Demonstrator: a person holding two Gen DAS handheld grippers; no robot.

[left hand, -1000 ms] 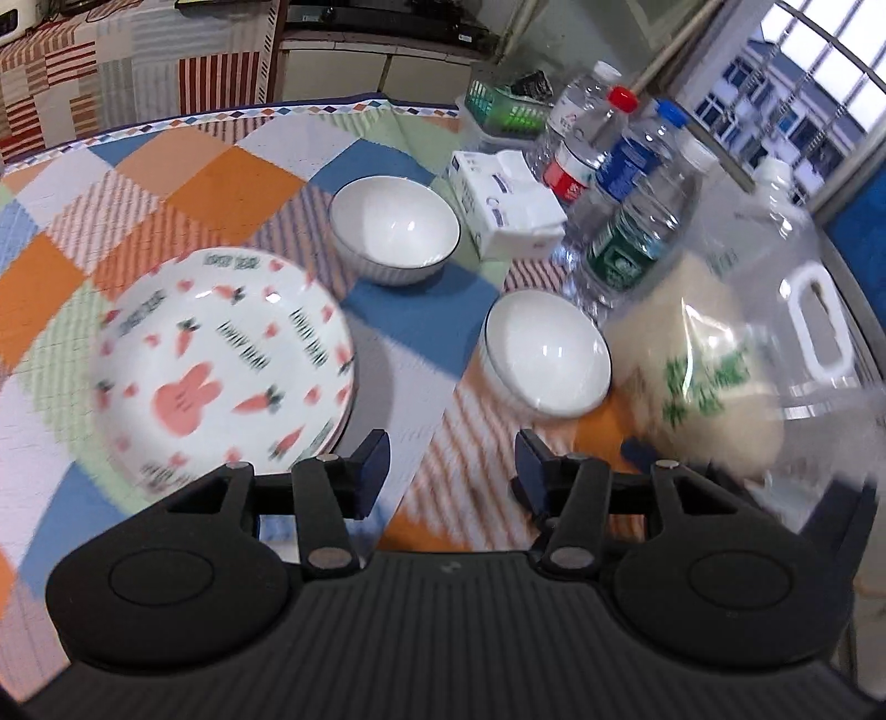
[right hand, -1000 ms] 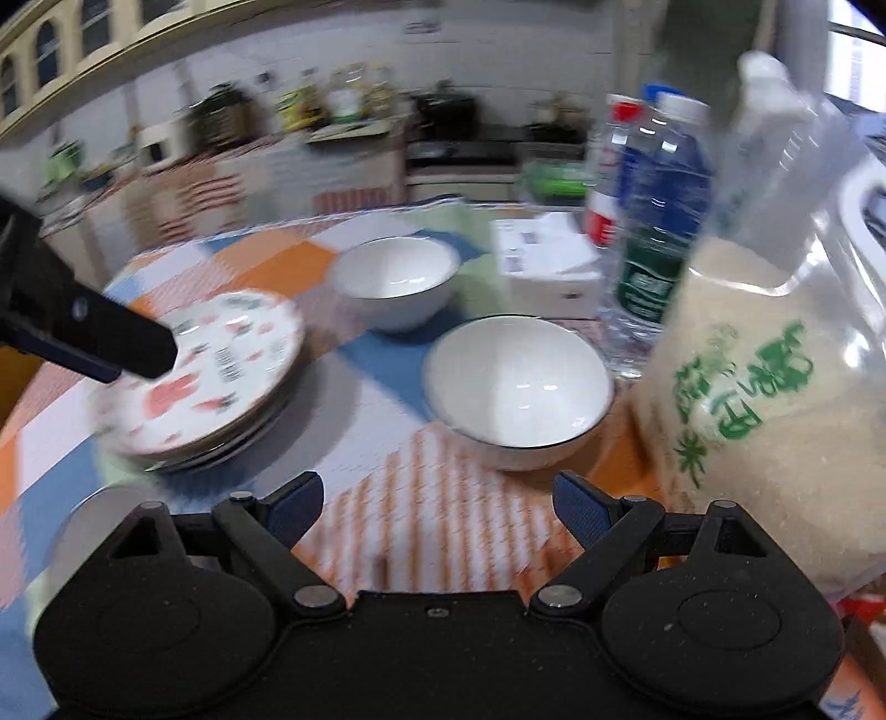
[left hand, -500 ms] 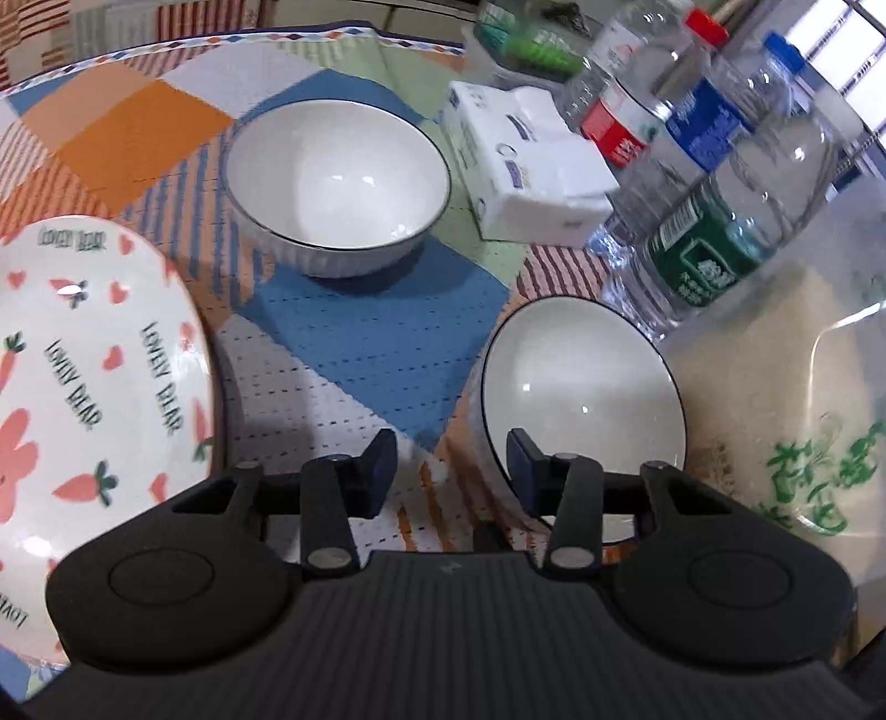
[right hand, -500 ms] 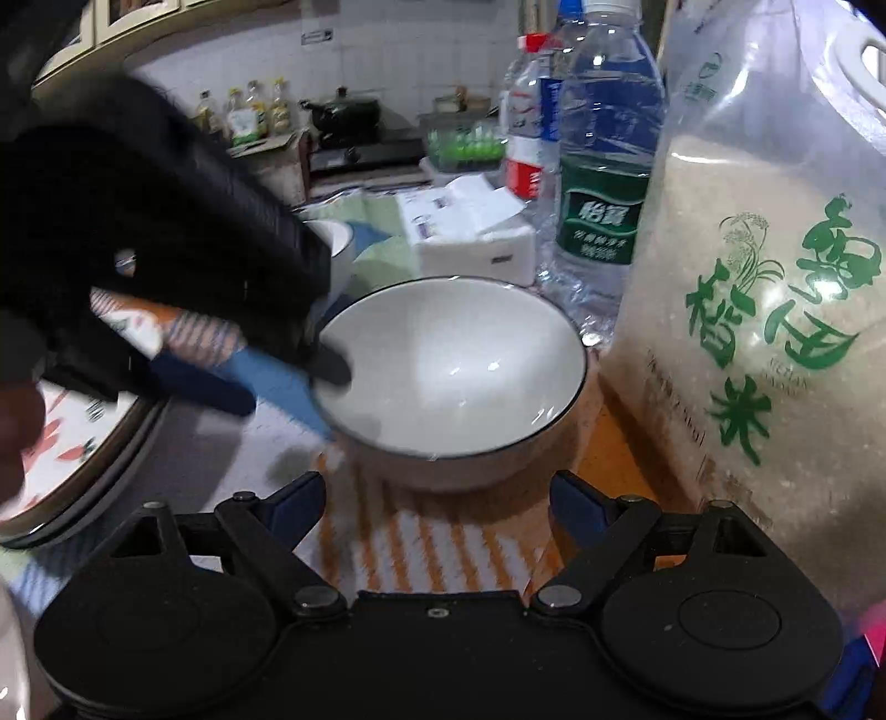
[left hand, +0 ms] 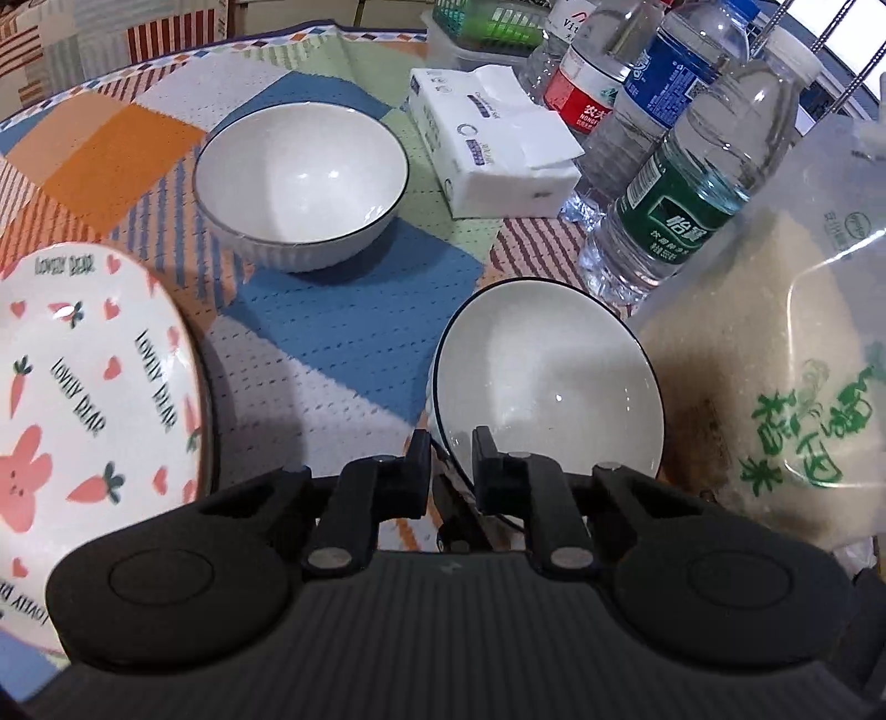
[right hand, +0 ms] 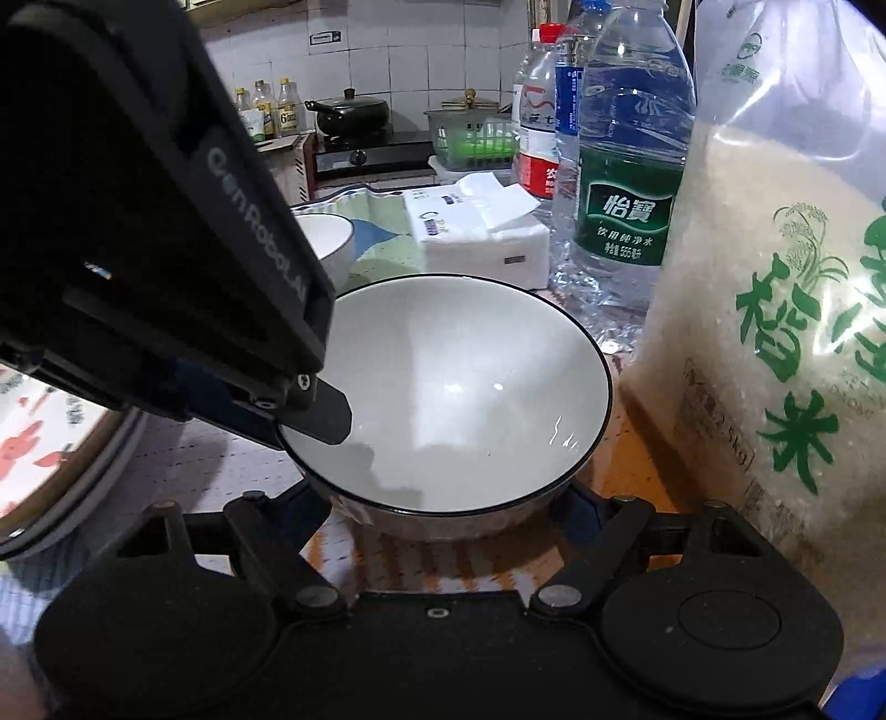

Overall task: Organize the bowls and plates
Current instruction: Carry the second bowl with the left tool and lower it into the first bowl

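Note:
Two white bowls with dark rims stand on the patchwork tablecloth. The near bowl (left hand: 554,376) (right hand: 459,387) is gripped at its left rim: my left gripper (left hand: 449,448) (right hand: 310,415) is shut on that rim, one finger inside and one outside. My right gripper (right hand: 446,498) is at the same bowl from the front. Its jaws are closing, wide apart on either side of the bowl's base, with the fingertips hidden under the bowl. The far bowl (left hand: 299,171) (right hand: 332,243) stands free. A rabbit-and-carrot plate (left hand: 72,387) (right hand: 44,443) lies to the left.
A big rice bag (left hand: 775,387) (right hand: 775,332) stands close on the right of the near bowl. Several water bottles (left hand: 681,210) and a tissue pack (left hand: 493,149) crowd behind it. A green basket (left hand: 487,27) sits at the table's far edge.
My left gripper came down and right to the near bowl and shut on its rim. My right gripper sank closer to the same bowl, which now lies between its jaws.

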